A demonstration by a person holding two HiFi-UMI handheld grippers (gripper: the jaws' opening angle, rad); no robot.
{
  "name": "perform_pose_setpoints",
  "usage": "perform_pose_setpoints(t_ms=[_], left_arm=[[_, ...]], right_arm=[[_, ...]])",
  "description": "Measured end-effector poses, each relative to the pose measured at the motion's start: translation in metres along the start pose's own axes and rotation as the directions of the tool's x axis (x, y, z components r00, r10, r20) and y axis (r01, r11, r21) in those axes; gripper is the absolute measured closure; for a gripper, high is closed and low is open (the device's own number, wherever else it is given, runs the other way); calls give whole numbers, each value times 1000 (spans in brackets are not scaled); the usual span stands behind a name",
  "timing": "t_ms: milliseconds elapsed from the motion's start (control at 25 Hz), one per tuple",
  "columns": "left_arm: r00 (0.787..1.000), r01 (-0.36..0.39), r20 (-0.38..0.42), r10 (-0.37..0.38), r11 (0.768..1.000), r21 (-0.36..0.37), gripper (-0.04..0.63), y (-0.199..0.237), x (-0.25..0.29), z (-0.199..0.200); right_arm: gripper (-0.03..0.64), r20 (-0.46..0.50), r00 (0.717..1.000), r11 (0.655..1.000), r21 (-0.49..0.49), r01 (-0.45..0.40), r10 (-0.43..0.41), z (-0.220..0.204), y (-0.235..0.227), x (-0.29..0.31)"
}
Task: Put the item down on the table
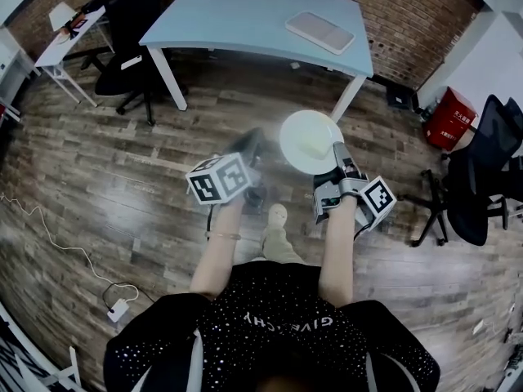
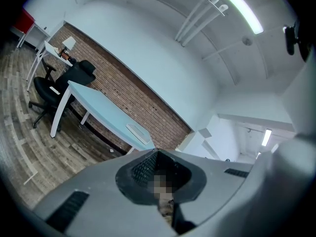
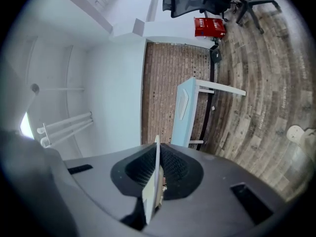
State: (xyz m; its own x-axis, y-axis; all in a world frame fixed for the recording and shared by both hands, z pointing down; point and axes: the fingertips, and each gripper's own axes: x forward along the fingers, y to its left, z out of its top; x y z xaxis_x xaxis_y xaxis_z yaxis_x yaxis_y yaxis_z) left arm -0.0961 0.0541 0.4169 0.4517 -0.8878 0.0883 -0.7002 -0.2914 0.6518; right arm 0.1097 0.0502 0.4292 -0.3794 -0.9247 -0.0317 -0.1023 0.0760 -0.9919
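A round white plate point(image 1: 296, 131) with a pale lump point(image 1: 314, 144) on it hangs above the wooden floor. My right gripper point(image 1: 337, 152) is shut on its near right rim. In the right gripper view the plate point(image 3: 156, 174) shows edge-on, pinched between the jaws of the right gripper point(image 3: 157, 184). My left gripper point(image 1: 248, 149) is beside the plate on its left, blurred, apart from it. In its own view the left gripper point(image 2: 160, 181) has its jaws shut with nothing seen between them. The light blue table point(image 1: 237, 11) stands ahead, some way off.
A flat white slab point(image 1: 320, 31) lies on the table's right part. Black office chairs point(image 1: 131, 47) and a small white desk point(image 1: 64, 35) are at the left. A red box point(image 1: 449, 118) and another black chair point(image 1: 482, 174) are at the right. A white cable point(image 1: 57, 243) runs over the floor.
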Motion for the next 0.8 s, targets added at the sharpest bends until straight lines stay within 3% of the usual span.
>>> perform_pose_setpoints(t_ms=[400,800], left_arm=[[999,-16,41,16,1000,-7,584,26,120,53],[998,-62,32,62,998,2,584,49,217,83]], right_arm=[[591,-40,999,1000,-13,-17,17,60,4,130],[591,-63,998,1000,-4,-14,14,114,0,233]])
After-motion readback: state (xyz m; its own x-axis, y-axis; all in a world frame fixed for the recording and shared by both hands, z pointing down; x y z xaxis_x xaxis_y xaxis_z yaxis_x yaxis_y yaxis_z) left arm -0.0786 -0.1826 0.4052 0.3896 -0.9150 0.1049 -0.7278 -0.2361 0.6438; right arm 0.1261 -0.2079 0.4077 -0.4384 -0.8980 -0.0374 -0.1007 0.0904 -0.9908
